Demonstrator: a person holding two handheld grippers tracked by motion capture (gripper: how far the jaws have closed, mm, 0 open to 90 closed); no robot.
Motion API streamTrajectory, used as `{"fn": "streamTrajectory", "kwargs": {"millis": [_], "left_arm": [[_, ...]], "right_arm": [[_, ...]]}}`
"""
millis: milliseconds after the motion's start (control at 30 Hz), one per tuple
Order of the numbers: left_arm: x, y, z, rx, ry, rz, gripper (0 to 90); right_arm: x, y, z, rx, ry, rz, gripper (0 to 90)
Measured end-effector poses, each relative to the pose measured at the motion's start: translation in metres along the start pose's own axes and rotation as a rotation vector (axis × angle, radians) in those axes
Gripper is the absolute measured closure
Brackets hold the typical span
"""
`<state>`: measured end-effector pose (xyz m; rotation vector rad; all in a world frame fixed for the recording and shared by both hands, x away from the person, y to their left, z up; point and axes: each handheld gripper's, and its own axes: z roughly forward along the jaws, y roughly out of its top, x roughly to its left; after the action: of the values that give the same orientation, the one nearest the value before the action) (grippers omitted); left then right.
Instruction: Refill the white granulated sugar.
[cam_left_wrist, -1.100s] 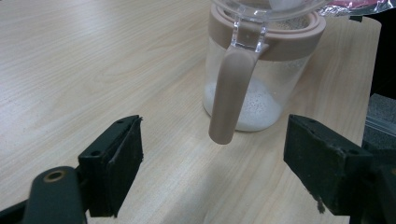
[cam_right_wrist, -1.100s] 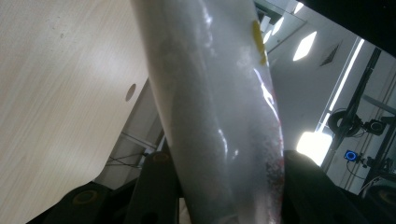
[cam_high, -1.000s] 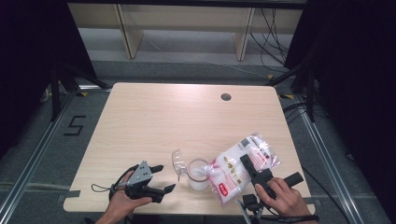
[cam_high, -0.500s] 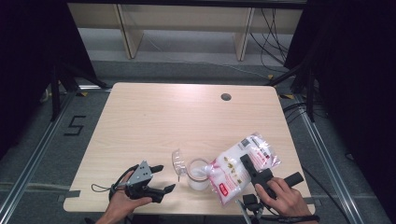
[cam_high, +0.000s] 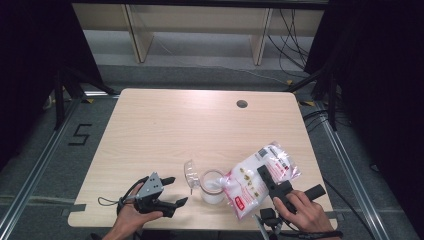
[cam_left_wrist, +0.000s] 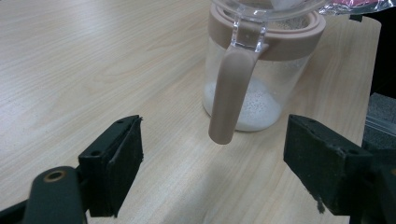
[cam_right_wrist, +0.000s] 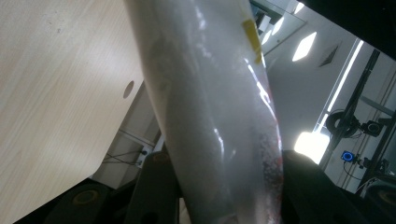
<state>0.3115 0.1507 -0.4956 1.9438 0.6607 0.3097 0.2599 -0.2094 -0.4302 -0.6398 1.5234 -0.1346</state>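
High view: the bag (cam_high: 260, 180), clamped in the right gripper (cam_high: 267, 179), slants from far-right down to the jar (cam_high: 212, 186) near the table's (cam_high: 200, 125) front edge, while the left gripper (cam_high: 172, 192) rests open, aimed at it.

Setting: lab-type recording bay. Evidence: light wooden table (cam_high: 165, 130) with cable hole (cam_high: 242, 104), black curtains (cam_high: 380, 100) either side, metal floor rails (cam_high: 35, 175), taped floor marker (cam_high: 80, 135), loose cables (cam_high: 295, 30), ceiling light panels (cam_right_wrist: 306, 44).

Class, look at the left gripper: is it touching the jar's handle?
Apart. The left gripper view shows the left gripper open, bare table between its pads and the handle.
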Motion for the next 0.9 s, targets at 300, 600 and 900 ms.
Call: {"fn": "streamTrajectory", "kwargs": {"millis": [300, 600, 900], "left_arm": [[0.0, -0.0001, 0.0002, 0.002, -0.002, -0.002, 19.5], [0.0002, 0.0001, -0.0001, 0.003, -0.002, 0.0, 19.5], [0.0001, 0.0, -0.0002, 0.001, -0.001, 0.0, 19.4]], "right_arm": [[0.0014, 0.0004, -0.0002, 0.004, 0.0, 0.015, 70.2], [0.002, 0.0003, 0.0, 0.002, 0.0, 0.018, 70.7], [0.0018, 0.0002, 0.0012, -0.007, 0.004, 0.005, 71.4]]}}
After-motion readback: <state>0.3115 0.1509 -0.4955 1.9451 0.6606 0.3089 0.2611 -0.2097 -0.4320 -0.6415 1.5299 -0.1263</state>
